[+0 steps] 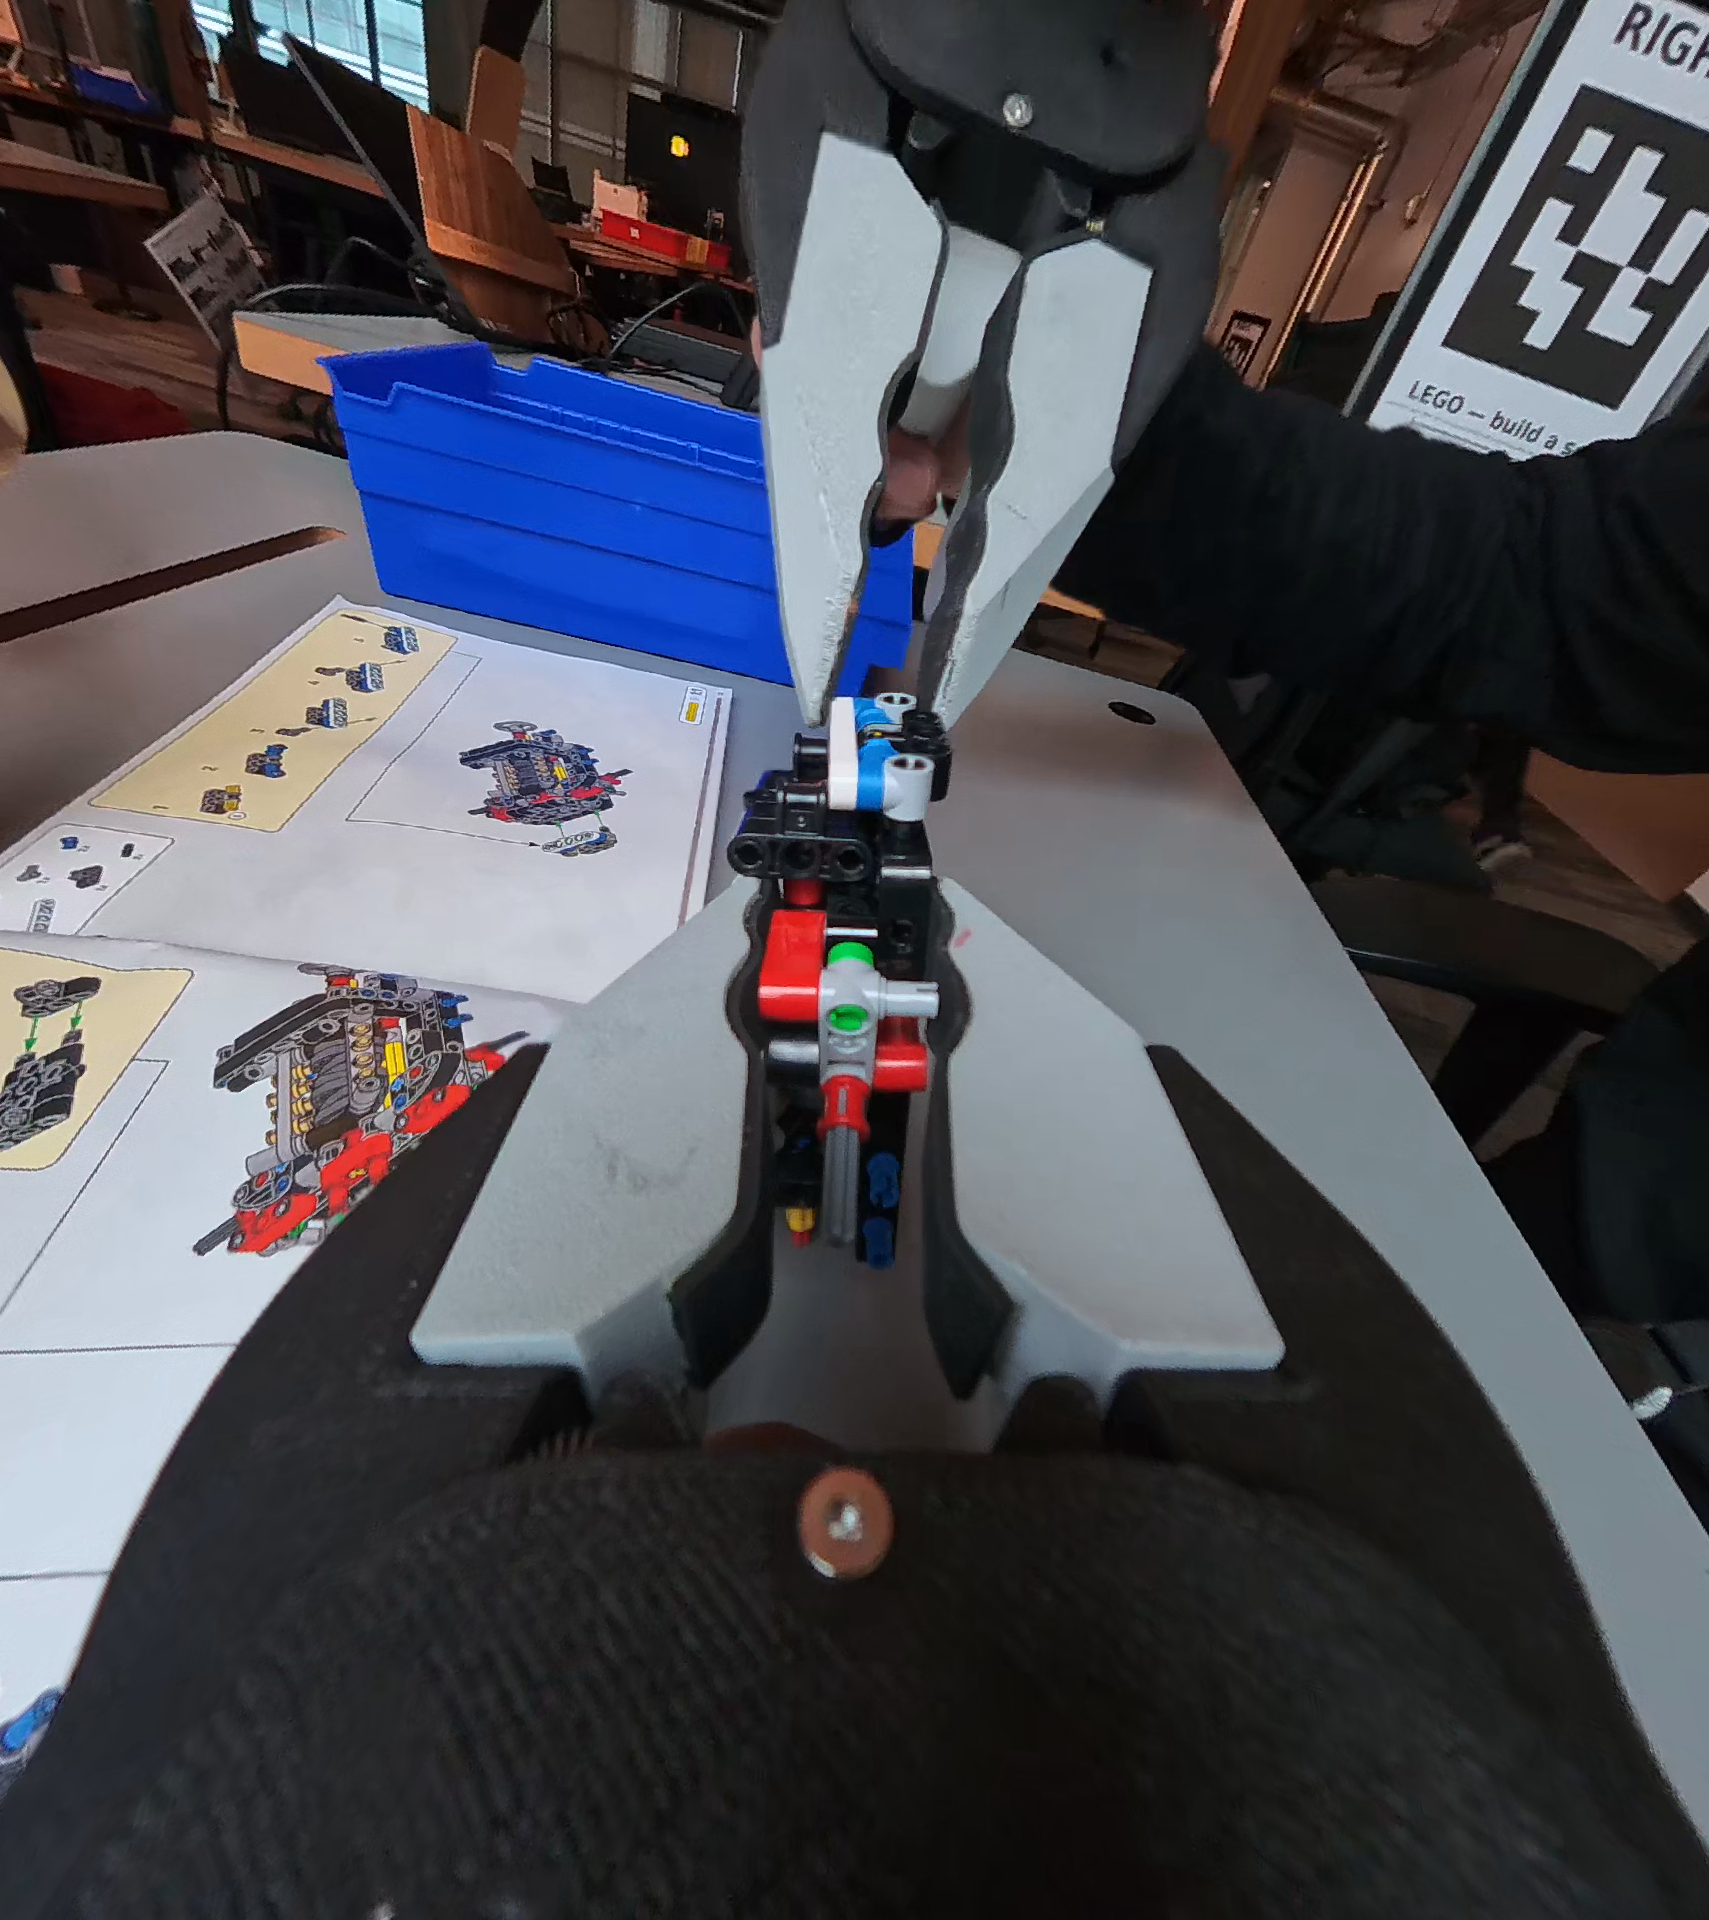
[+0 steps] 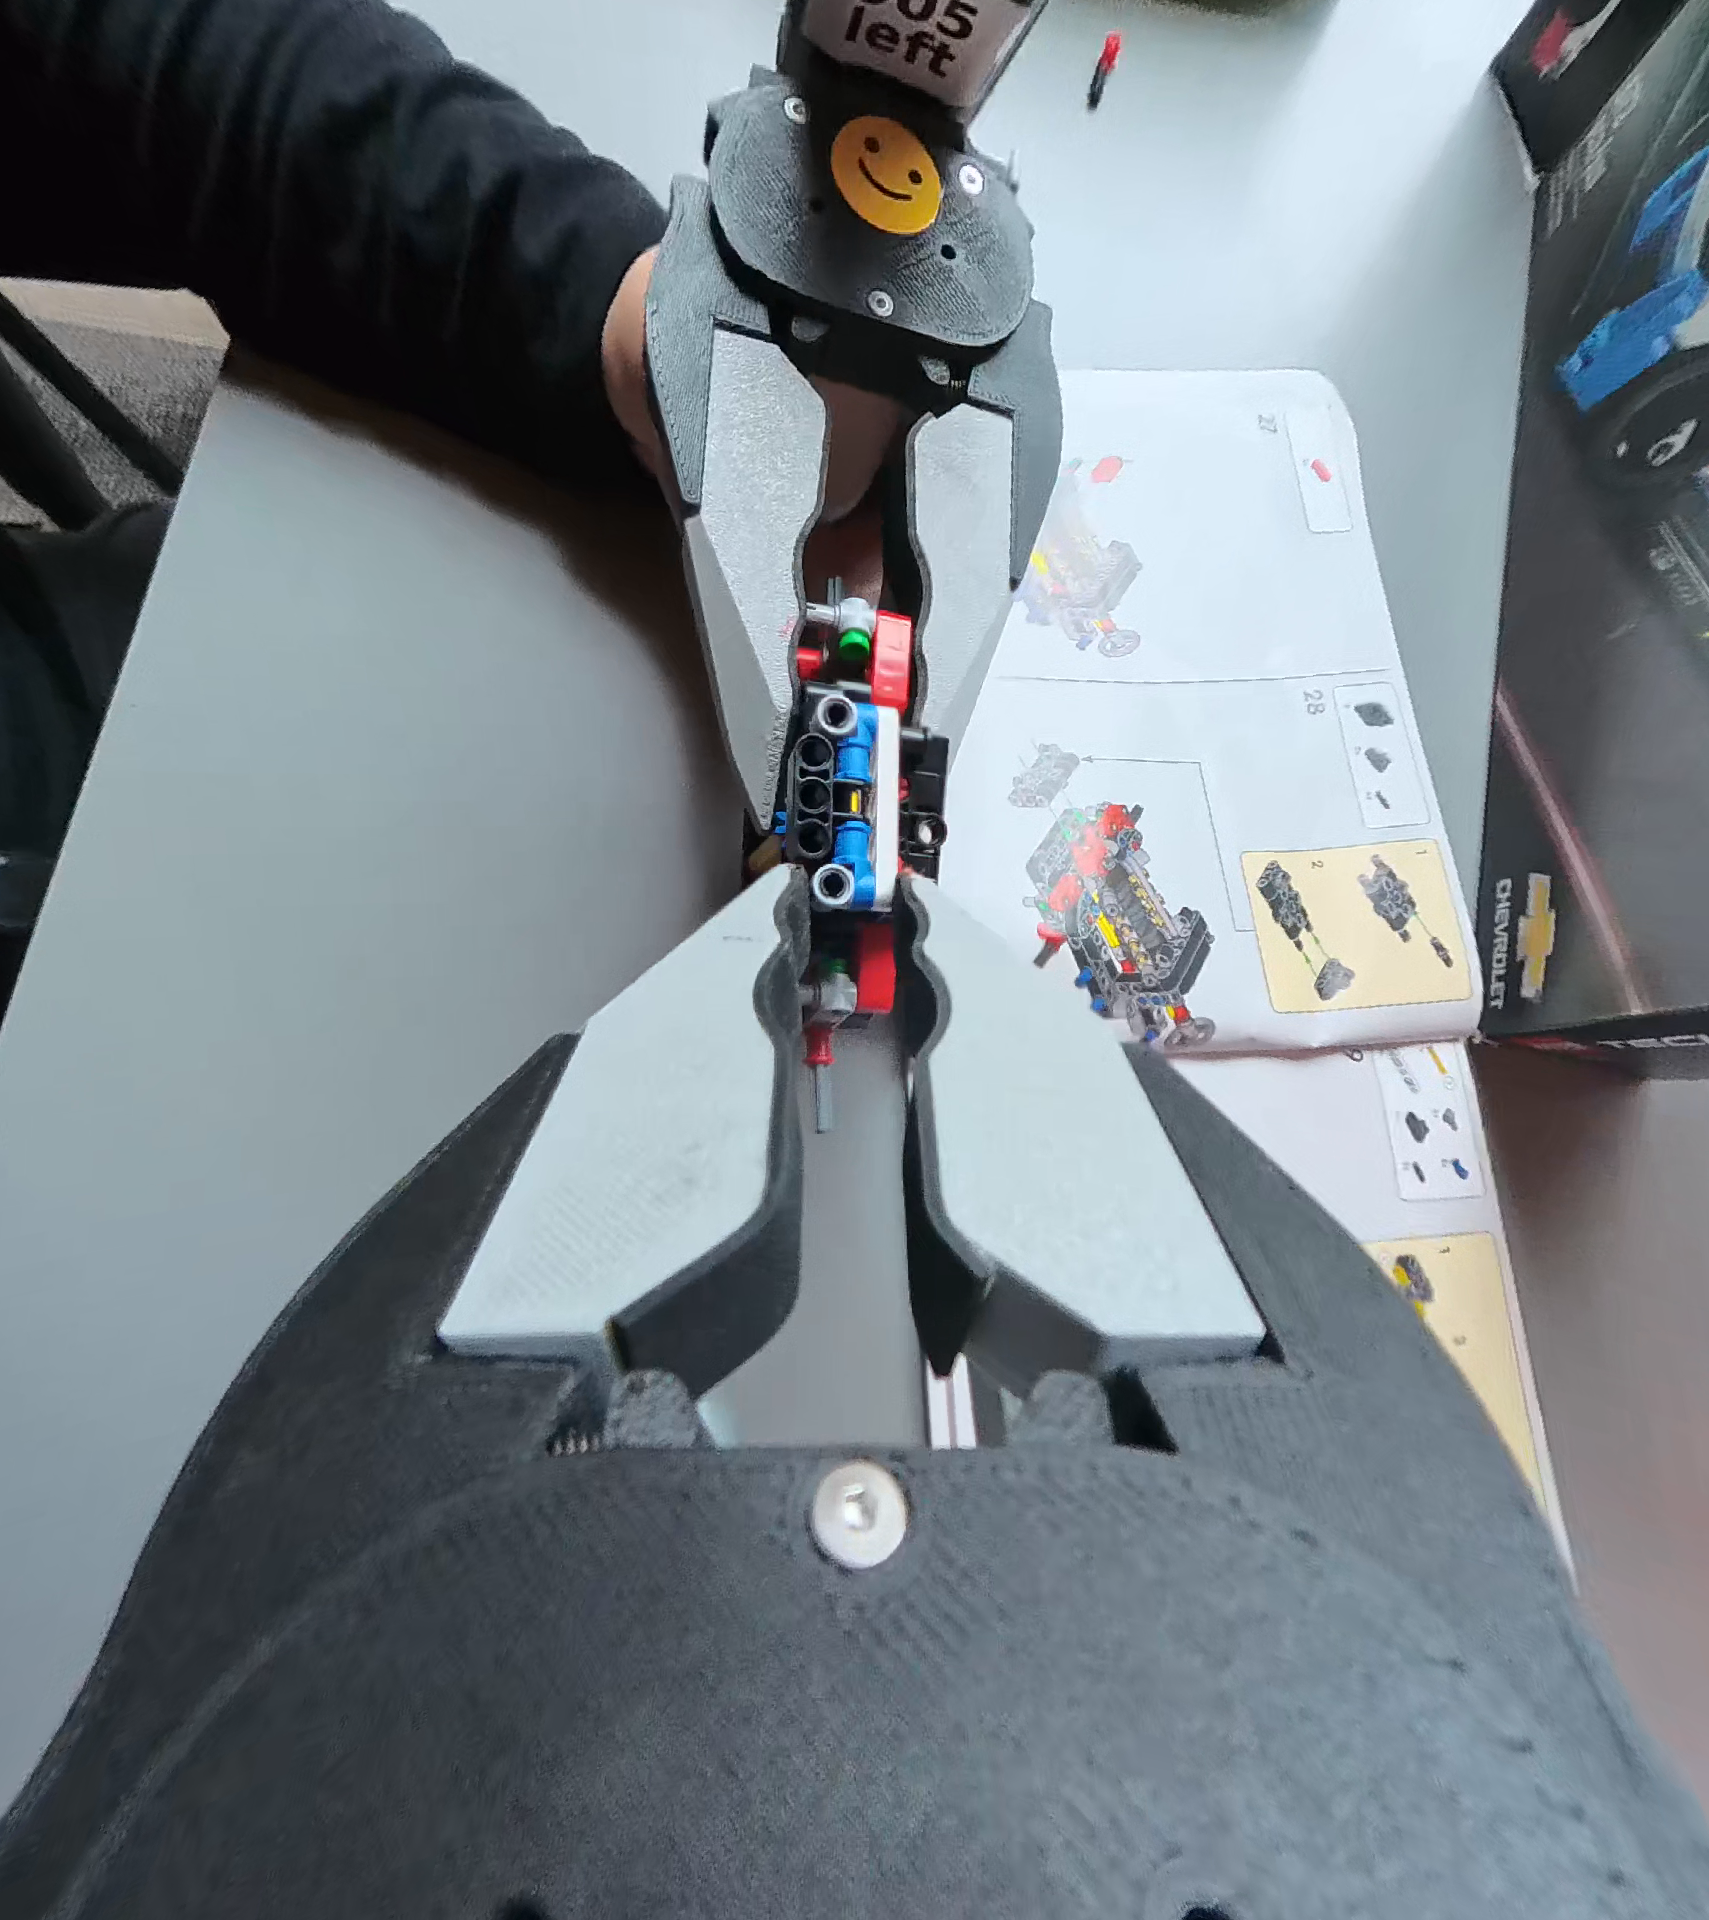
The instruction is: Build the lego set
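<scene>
A small lego assembly (image 1: 834,862) of black beams carries a blue and white part (image 1: 865,764) on top and red, green and grey parts lower down. My left gripper (image 1: 845,904) is shut on the assembly and holds it above the table. My right gripper (image 1: 881,717) comes down from above with its tips closed on the blue and white top. In the right wrist view, my right gripper (image 2: 852,891) meets the assembly (image 2: 855,790) head-on. The left gripper (image 2: 845,800) grips it from the far side.
The open instruction booklet (image 1: 330,831) lies on the grey table (image 1: 1193,935), and shows in the right wrist view (image 2: 1245,623). A blue bin (image 1: 569,499) stands behind. The lego box (image 2: 1660,520) lies at the right. A loose red and black pin (image 2: 1102,68) lies far off. Only a small space, under 4 cm, lies between the two pairs of fingers.
</scene>
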{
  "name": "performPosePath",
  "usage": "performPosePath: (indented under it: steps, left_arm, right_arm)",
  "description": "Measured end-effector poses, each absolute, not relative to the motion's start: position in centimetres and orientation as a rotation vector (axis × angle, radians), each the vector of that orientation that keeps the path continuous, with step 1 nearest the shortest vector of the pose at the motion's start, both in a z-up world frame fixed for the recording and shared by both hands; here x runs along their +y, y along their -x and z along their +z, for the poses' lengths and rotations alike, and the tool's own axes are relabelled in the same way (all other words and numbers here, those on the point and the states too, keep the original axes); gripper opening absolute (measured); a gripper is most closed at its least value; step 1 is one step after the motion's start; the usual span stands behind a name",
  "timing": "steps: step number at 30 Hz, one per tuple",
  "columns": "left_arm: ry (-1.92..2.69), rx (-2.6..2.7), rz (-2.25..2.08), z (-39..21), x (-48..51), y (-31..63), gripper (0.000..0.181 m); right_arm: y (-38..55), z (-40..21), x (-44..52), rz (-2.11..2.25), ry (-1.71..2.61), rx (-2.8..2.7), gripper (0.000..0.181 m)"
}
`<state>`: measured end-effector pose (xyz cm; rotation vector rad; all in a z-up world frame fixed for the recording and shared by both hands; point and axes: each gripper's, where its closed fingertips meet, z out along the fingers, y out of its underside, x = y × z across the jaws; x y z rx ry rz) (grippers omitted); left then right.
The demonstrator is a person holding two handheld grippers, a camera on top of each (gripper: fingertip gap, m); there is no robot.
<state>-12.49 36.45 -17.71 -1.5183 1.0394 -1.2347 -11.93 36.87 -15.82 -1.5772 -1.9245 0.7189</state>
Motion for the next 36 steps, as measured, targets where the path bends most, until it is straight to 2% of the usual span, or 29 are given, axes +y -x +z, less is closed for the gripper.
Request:
performPosePath:
  steps: [5,13,25,26,28,31,36]
  left_arm:
    - [1.520,1.036,-1.239,-17.7,36.5,12.5,0.025]
    - [1.506,1.056,-1.242,-17.7,36.3,12.4,0.025]
    - [1.504,1.053,-1.218,-17.7,36.4,12.3,0.025]
    - [1.504,1.051,-1.212,-17.7,36.4,12.3,0.025]
    - [1.508,1.045,-1.224,-17.7,36.5,12.4,0.025]
    - [1.511,1.043,-1.228,-17.7,36.5,12.4,0.025]
    - [1.508,1.056,-1.210,-17.7,36.4,12.3,0.025]
  right_arm:
    - [11.9,-15.8,36.9,0.634,1.469,-1.875,0.013]
    - [11.8,-15.8,36.5,0.854,1.456,-1.692,0.013]
    - [11.6,-16.3,36.7,0.582,1.508,-1.919,0.013]
    - [11.4,-16.1,36.9,0.572,1.512,-1.911,0.014]
    - [11.5,-14.7,37.0,0.624,1.486,-1.836,0.029]
    - [11.8,-13.2,36.6,0.773,1.518,-1.759,0.020]
    - [13.1,-14.7,36.4,0.776,1.679,-1.830,0.030]
